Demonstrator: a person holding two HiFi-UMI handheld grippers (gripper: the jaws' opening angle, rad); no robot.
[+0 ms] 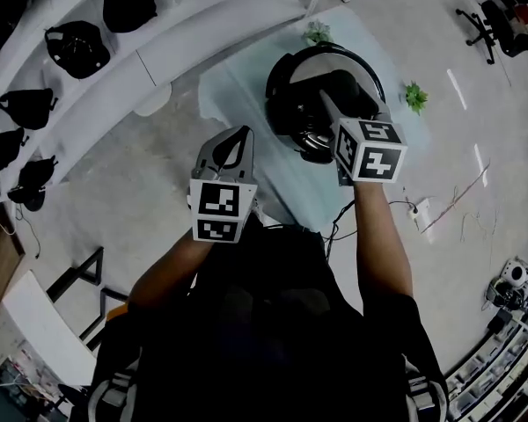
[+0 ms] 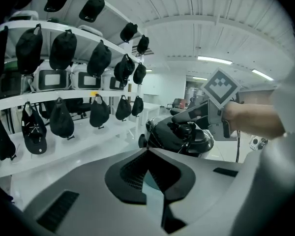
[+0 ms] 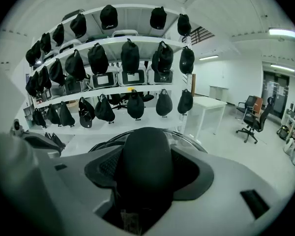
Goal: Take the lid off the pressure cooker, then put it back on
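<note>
The black pressure cooker [image 1: 286,86] stands on a glass table [image 1: 238,77], and its lid [image 1: 356,70] appears to rest on the pot. My right gripper [image 1: 327,105] reaches over it from the near side, shut on the lid's long black handle [image 3: 143,154], which fills the space between the jaws in the right gripper view. The left gripper view shows the cooker [image 2: 174,137] ahead with the right gripper [image 2: 189,116] on top of it. My left gripper [image 1: 237,143] hovers to the cooker's left, well apart from it. Its jaws meet, so it is shut and holds nothing [image 2: 148,154].
White curved shelves [image 1: 88,86] hung with black caps [image 1: 77,47] run along the left and far side. Two small green plants [image 1: 317,32] [image 1: 414,95] sit near the cooker. Cables [image 1: 458,200] lie on the floor at the right.
</note>
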